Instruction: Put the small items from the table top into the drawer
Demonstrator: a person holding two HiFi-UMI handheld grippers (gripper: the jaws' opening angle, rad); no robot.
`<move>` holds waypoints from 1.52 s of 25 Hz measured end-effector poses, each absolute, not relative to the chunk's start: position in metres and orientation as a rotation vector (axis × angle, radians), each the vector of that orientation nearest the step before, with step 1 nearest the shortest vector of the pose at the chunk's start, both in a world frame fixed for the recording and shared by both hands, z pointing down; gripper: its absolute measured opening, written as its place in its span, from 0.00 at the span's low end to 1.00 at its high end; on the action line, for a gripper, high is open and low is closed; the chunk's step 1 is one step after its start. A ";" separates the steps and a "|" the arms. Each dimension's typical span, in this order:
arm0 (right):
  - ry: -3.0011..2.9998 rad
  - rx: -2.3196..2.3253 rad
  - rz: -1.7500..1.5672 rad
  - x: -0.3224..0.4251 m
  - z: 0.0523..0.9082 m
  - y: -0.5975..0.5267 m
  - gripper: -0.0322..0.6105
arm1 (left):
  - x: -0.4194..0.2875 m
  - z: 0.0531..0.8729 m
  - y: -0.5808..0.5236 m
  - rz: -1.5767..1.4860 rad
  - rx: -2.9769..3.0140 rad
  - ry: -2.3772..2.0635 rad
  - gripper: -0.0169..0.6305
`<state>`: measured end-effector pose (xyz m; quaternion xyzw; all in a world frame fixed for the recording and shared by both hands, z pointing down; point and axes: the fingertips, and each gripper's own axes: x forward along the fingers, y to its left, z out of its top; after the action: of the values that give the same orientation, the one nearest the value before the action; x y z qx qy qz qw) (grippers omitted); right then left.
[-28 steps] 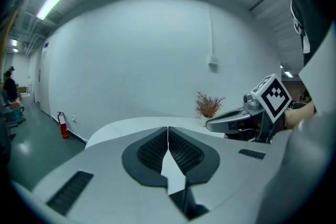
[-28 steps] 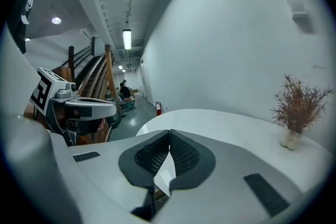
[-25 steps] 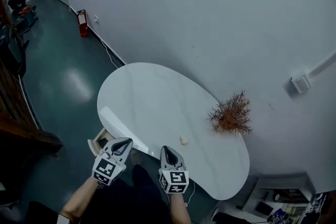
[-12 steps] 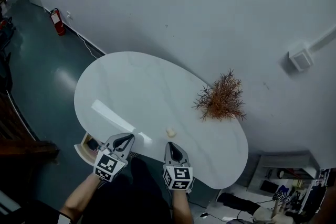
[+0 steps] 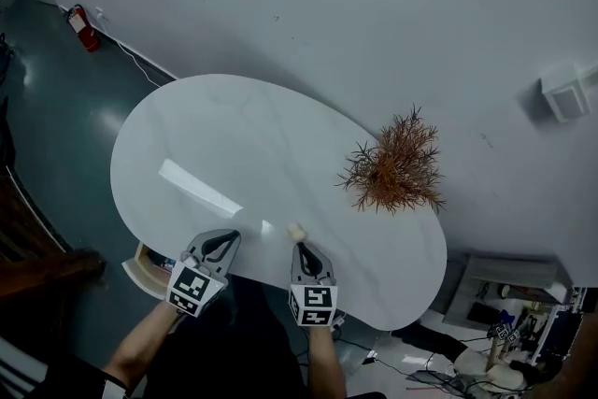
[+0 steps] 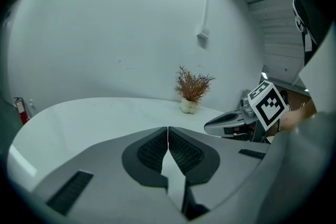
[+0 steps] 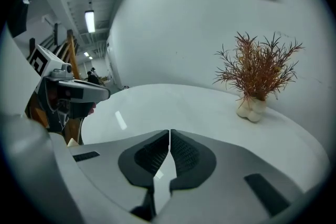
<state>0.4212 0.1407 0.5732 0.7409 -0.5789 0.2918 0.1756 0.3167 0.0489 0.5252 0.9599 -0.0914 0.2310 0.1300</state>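
Observation:
A small cream item lies on the white oval table near its front edge. My right gripper is shut and empty, its tips just short of that item. In the right gripper view the jaws meet with nothing between them, and the item is hidden. My left gripper hangs over the table's front edge further left, also shut and empty. A light wooden drawer stands open below the table's left front edge.
A dried reddish plant in a cream pot stands at the table's back right, near the white wall. A red fire extinguisher stands by the wall at far left. A cluttered shelf is at the lower right.
Both grippers have moved forward and down to the table's front edge. The right gripper's tips have closed in on the small cream item. The view has shifted with the head.

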 end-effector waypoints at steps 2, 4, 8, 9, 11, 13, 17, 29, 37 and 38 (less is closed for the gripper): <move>-1.631 2.099 0.826 0.426 0.579 0.140 0.10 | 0.322 0.530 0.048 0.682 2.780 -0.255 0.06; -1.627 2.097 0.813 0.430 0.584 0.139 0.10 | 0.327 0.534 0.047 0.691 2.771 -0.250 0.06; -1.633 2.094 0.836 0.433 0.595 0.136 0.11 | 0.334 0.540 0.046 0.706 2.767 -0.240 0.06; -1.632 2.093 0.847 0.434 0.599 0.136 0.15 | 0.335 0.540 0.046 0.707 2.766 -0.238 0.06; -1.644 2.074 0.881 0.434 0.607 0.135 0.28 | 0.338 0.542 0.045 0.709 2.761 -0.238 0.06; -1.649 2.056 0.903 0.434 0.615 0.134 0.32 | 0.339 0.544 0.045 0.715 2.754 -0.239 0.06; -1.631 2.040 0.919 0.438 0.627 0.134 0.36 | 0.339 0.549 0.044 0.735 2.744 -0.241 0.06; -1.596 1.991 0.967 0.442 0.649 0.134 0.36 | 0.343 0.560 0.039 0.761 2.719 -0.249 0.06; -1.601 1.992 0.975 0.441 0.649 0.133 0.33 | 0.341 0.558 0.036 0.747 2.720 -0.269 0.06; -1.605 1.995 0.971 0.441 0.647 0.132 0.33 | 0.339 0.556 0.035 0.743 2.721 -0.274 0.06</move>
<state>0.4413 0.1319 0.6467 0.7137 -0.5743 0.3475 0.2000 0.3395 0.0351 0.5563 0.9488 -0.0956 0.2591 0.1532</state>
